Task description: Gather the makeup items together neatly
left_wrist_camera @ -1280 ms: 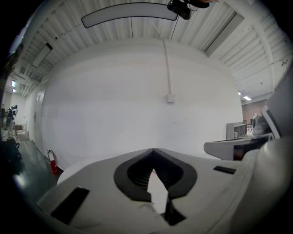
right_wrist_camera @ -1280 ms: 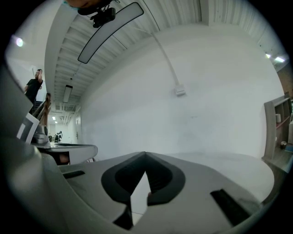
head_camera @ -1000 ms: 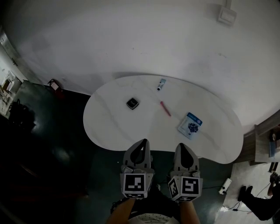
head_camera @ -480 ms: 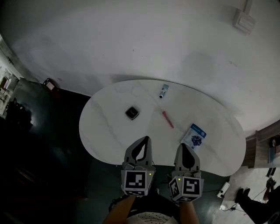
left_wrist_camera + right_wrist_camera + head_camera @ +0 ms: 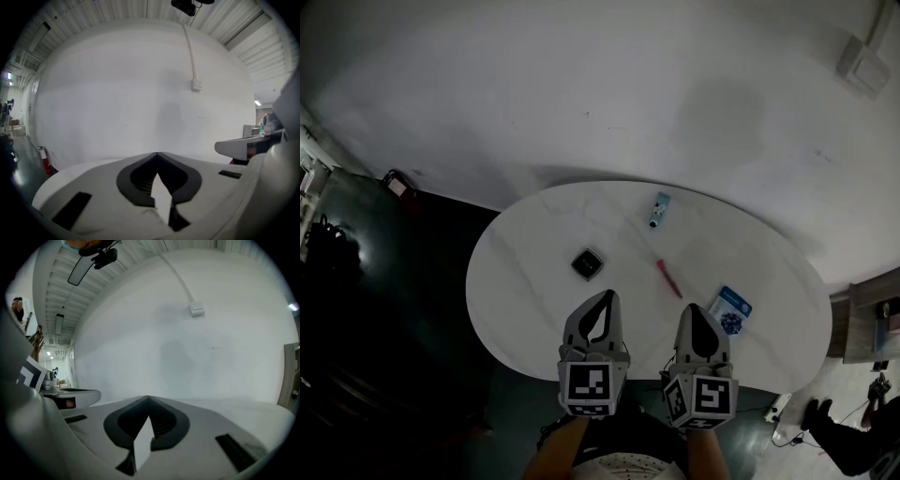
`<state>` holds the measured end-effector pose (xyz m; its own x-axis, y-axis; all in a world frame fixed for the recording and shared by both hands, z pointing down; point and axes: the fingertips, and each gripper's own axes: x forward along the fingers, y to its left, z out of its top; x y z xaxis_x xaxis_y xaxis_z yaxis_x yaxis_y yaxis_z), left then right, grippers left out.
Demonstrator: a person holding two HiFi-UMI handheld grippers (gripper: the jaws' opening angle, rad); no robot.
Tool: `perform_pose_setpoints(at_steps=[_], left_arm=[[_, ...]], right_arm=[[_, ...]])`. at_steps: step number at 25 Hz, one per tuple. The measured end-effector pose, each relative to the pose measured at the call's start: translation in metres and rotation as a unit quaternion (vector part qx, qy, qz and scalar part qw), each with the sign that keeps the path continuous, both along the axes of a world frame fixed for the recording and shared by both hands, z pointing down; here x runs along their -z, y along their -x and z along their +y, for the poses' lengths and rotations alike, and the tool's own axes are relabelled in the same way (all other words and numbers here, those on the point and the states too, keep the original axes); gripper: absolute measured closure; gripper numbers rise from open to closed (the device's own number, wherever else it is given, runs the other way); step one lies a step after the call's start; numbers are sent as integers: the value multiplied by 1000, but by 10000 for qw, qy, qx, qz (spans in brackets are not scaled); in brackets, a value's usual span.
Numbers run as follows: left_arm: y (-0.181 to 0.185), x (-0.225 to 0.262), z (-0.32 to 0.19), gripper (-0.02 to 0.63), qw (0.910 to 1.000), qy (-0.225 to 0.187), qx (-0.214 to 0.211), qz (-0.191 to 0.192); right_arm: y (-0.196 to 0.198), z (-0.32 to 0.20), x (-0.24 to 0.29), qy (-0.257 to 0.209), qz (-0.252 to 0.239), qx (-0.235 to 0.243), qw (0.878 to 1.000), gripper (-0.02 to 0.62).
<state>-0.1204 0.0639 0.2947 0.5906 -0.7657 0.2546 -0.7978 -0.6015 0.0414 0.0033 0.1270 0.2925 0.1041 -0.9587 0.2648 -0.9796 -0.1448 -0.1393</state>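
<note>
Where we stand: at the desk's (image 5: 520, 281) near edge, with a gripper in each hand, side by side and pointing toward the far edge.
Left gripper (image 5: 607, 296): we see its jaws pressed together at the tips, with nothing between them; the tips hang above the near edge, left of centre.
Right gripper (image 5: 690, 311): we see its jaws closed tip to tip as well, and empty; it sits just beside the left one, also above the near edge.
Black square compact (image 5: 587, 263): it lies on the left half of the desk, about midway between far and near edge, just beyond the left gripper's tips.
Small tube (image 5: 659, 209): it lies close to the far edge, near its middle.
Red stick (image 5: 668, 278): it lies slantwise at the desk's middle, between the tube and the near edge.
Blue-and-white packet (image 5: 730, 310): it lies toward the near edge on the right half, just right of the right gripper's tips.
Spread: we find the four items well apart, none touching another.
Around us: a white wall rises beyond the far edge and a dark floor lies off the left edge.
</note>
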Motion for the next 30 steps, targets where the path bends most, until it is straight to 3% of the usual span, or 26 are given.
perform_pose_setpoints(at_steps=[8, 17, 26, 30], left_arm=[[22, -25, -53, 592, 9992, 192, 282, -185], [45, -68, -90, 592, 9964, 515, 180, -648], [43, -106, -94, 439, 9899, 969, -408, -951], [37, -121, -93, 408, 9850, 1045, -683, -1193]], right_arm=[[13, -50, -4, 71, 12, 145, 9999, 591], [25, -96, -22, 292, -92, 264, 9992, 591], [36, -111, -42, 608, -233, 348, 9973, 591], [33, -108, -49, 742, -256, 311, 9964, 591]])
